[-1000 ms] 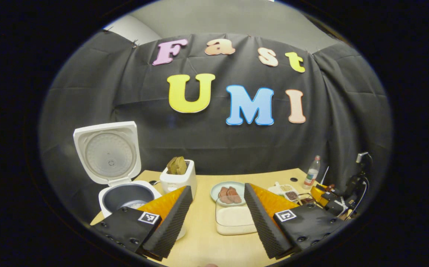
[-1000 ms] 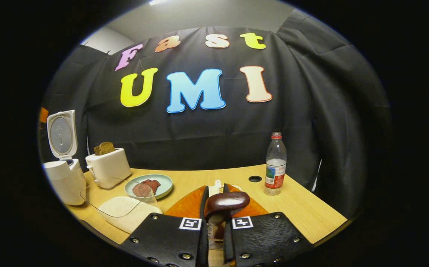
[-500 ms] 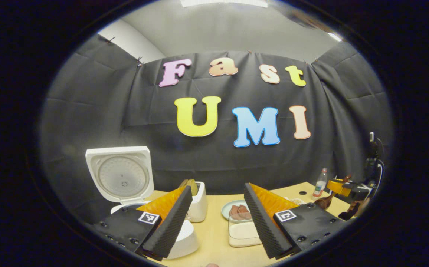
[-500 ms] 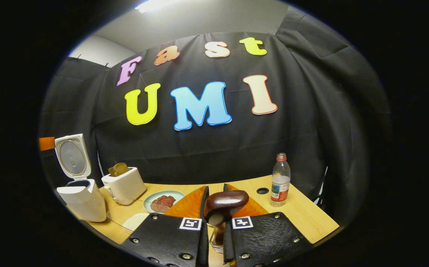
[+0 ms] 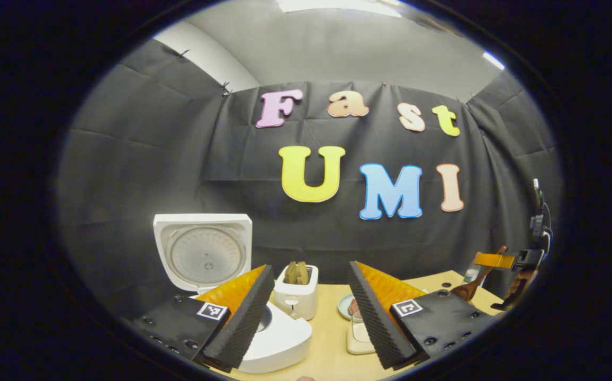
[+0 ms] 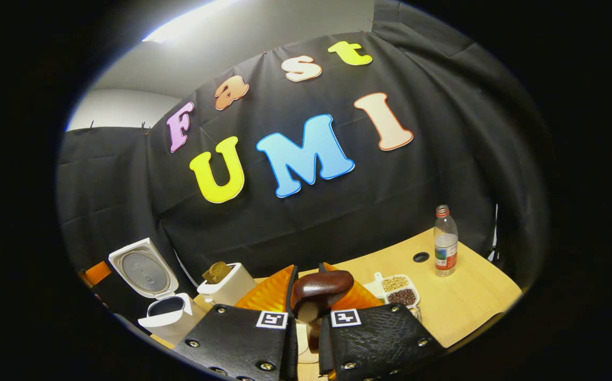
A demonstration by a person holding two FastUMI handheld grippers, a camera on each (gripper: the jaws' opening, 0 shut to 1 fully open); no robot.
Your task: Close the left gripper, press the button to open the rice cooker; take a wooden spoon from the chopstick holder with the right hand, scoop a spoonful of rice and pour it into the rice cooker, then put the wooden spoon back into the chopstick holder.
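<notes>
Dark brown wood is what our right gripper (image 6: 306, 296) has hold of: the wooden spoon (image 6: 321, 288) sits between its two fingers, which are drawn nearly together on the handle, the bowl sticking up at the lower middle of the right gripper view. In that view the rice cooker (image 6: 165, 312) stands at the lower left with its lid raised, a toaster (image 6: 226, 286) just right of it. A divided dish of beans (image 6: 398, 290) lies right of the spoon and a water bottle (image 6: 445, 242) stands farther right on the table (image 6: 470, 301).

In the left gripper view our left gripper (image 5: 310, 304) is spread wide with nothing in it. The cooker's lid (image 5: 204, 251) stands up at the lower left, and the spoon (image 5: 473, 283) shows small at the far right edge.
</notes>
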